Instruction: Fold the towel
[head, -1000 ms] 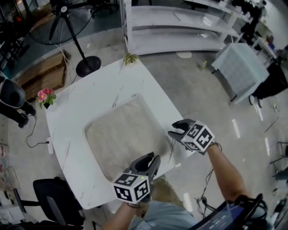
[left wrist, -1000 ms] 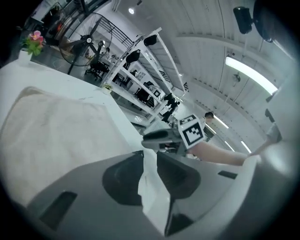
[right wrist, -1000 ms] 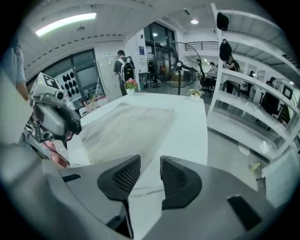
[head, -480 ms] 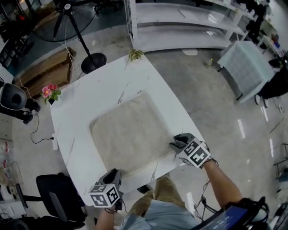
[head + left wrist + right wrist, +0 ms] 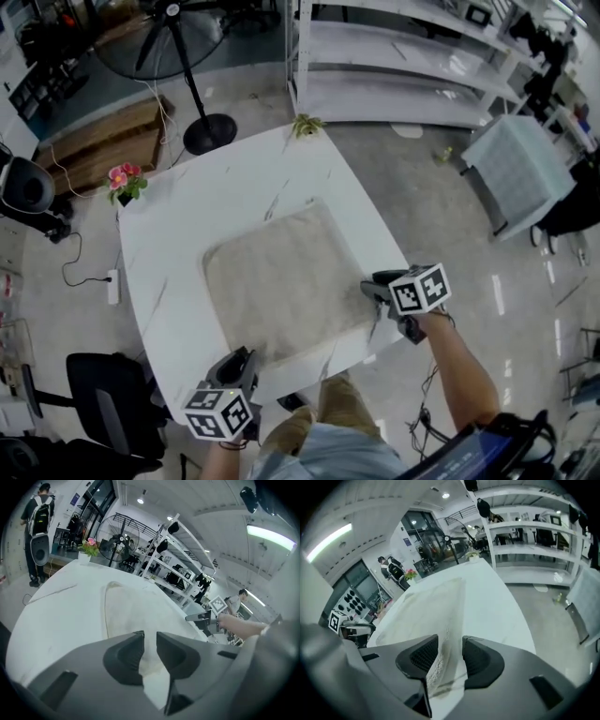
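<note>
A beige towel [image 5: 281, 281] lies spread flat on the white marble table [image 5: 187, 216]. My left gripper [image 5: 244, 358] hovers at the towel's near left corner. In the left gripper view its jaws [image 5: 150, 634] stand a narrow gap apart with nothing pinched, and the towel [image 5: 136, 606] shows beyond and below them. My right gripper [image 5: 372, 286] is at the towel's near right corner. Its jaws [image 5: 451, 640] are opening. The towel's edge [image 5: 440, 658] rises between them and leans on the left pad, with a gap to the right pad.
A pink flower pot [image 5: 125, 178] stands at the table's left corner and a small plant [image 5: 307, 125] at the far corner. A fan stand [image 5: 208, 131], white shelving [image 5: 394, 56], a covered box [image 5: 520, 164] and a black chair [image 5: 103, 403] surround the table.
My left gripper has swung from the towel's near edge out to its near left corner and dropped lower. The right gripper has rolled in place at the right corner.
</note>
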A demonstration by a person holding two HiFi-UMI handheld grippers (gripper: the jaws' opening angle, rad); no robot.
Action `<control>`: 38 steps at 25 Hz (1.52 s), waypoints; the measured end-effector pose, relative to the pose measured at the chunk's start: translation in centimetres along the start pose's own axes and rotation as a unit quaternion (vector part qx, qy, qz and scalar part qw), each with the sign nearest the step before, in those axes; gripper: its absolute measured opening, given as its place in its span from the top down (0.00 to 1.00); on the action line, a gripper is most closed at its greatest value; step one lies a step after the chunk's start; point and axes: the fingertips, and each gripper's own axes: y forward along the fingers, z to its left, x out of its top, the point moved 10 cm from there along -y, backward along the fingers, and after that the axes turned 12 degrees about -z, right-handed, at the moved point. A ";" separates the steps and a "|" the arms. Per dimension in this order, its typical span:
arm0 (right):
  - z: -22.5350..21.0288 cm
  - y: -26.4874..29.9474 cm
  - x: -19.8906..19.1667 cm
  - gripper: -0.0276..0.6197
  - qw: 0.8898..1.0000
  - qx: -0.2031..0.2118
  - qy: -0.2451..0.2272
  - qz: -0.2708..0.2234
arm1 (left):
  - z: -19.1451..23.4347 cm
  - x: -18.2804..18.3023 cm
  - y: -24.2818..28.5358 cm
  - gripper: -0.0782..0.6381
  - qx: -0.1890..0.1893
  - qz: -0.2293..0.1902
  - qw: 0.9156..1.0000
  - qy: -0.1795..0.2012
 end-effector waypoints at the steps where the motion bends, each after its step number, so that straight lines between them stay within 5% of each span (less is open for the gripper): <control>1: 0.2 0.4 -0.4 0.68 1.000 0.007 0.007 0.017 | 0.0 0.2 -0.4 0.77 0.001 -0.008 1.000 -0.003; 4: 1.1 1.1 -1.3 0.72 0.999 0.012 0.009 0.043 | 0.5 0.6 -1.8 0.77 0.005 -0.029 1.000 -0.013; 5: 1.2 1.3 -1.5 0.83 0.999 0.013 0.016 0.046 | 0.8 0.7 -2.3 0.77 0.008 -0.034 0.999 -0.016; 9: 2.0 0.6 -0.5 0.90 0.999 0.016 0.041 0.013 | 1.7 0.7 -4.2 0.78 0.021 -0.055 0.998 -0.029; 14: 8.2 -1.2 5.2 0.91 0.996 0.040 -0.068 -0.034 | 2.1 1.1 -7.6 0.78 0.035 -0.098 0.994 -0.043; 20: 21.1 0.5 9.6 0.91 0.959 0.096 -0.267 -0.027 | 2.6 1.3 -12.5 0.78 0.054 -0.150 0.986 -0.058; 24: 28.3 4.9 6.6 0.91 0.919 0.135 -0.369 0.021 | 3.8 0.3 -15.5 0.78 0.069 -0.172 0.980 -0.071; 28: 31.2 10.3 1.8 0.91 0.892 0.156 -0.418 0.079 | 4.5 -1.5 -17.6 0.78 0.087 -0.174 0.977 -0.086; 32: 30.9 13.5 -2.2 0.91 0.881 0.168 -0.426 0.120 | 4.8 -3.5 -18.9 0.78 0.107 -0.161 0.976 -0.104; 38: 30.3 13.8 -2.6 0.82 0.888 0.208 -0.396 0.106 | 4.8 -4.3 -18.5 0.78 0.115 -0.156 0.975 -0.108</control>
